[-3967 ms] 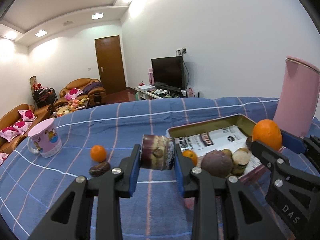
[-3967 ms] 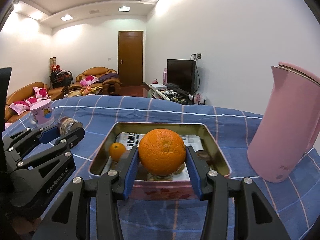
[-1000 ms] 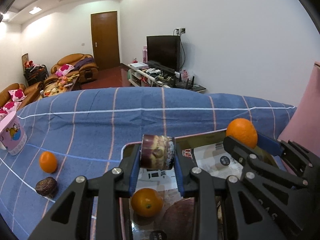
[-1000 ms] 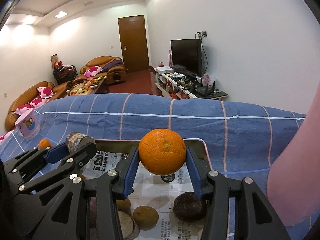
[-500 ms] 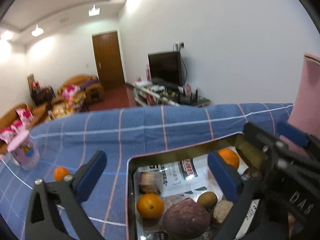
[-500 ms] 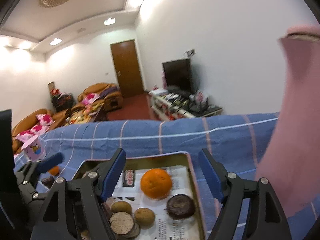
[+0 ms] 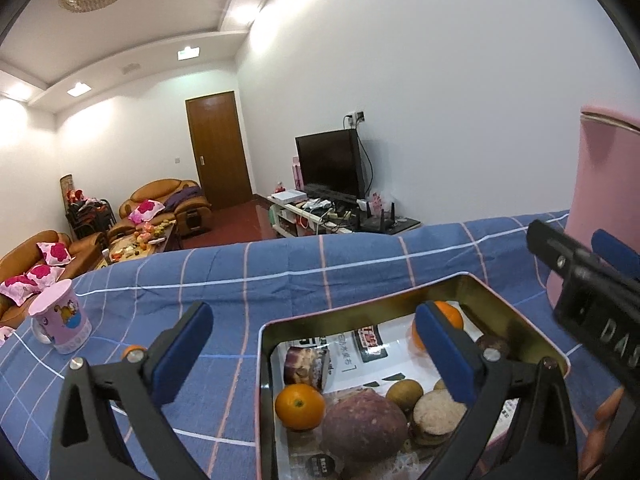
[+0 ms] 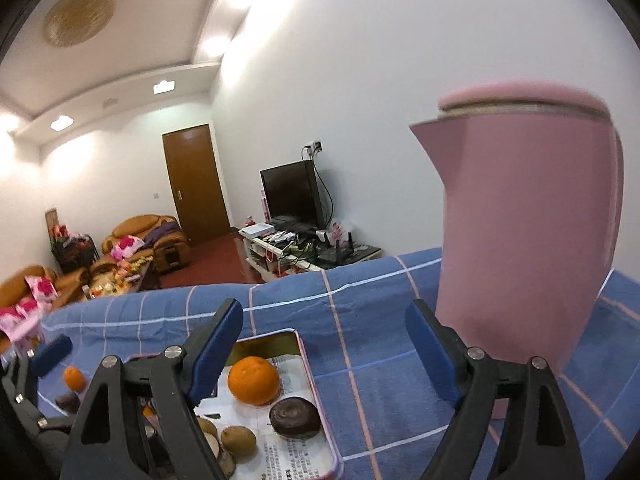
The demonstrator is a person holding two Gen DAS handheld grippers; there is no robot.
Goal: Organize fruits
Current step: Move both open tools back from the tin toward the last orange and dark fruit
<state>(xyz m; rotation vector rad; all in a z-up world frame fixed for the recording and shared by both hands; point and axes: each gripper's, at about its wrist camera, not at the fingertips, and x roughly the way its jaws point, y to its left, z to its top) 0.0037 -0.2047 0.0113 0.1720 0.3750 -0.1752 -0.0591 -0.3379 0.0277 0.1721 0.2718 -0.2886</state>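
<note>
Left wrist view: we see the left gripper (image 7: pixel 316 344) spread wide and empty above the tin tray (image 7: pixel 360 309), which rests on the blue checked cloth (image 7: pixel 248 268). Inside the tray, on newspaper lining, lie a small orange (image 7: pixel 300 406), a purple sweet potato (image 7: pixel 364 424), a cut purple-and-cream roll (image 7: pixel 306 365), a kiwi-like brown fruit (image 7: pixel 405 390) and a large orange (image 7: pixel 450 318) at the far side. The roll lies on its side, its long axis running roughly left to right across the tray, a cut face turned toward the right. In the right wrist view, the right gripper (image 8: pixel 324 346) is likewise spread and holds nothing, beside the pink kettle (image 8: pixel 528 220). One tangerine (image 8: pixel 74 377) and a dark fruit (image 8: pixel 66 400) remain on the cloth outside the tray. We judge the task mostly done, with those two pieces left to collect.
</note>
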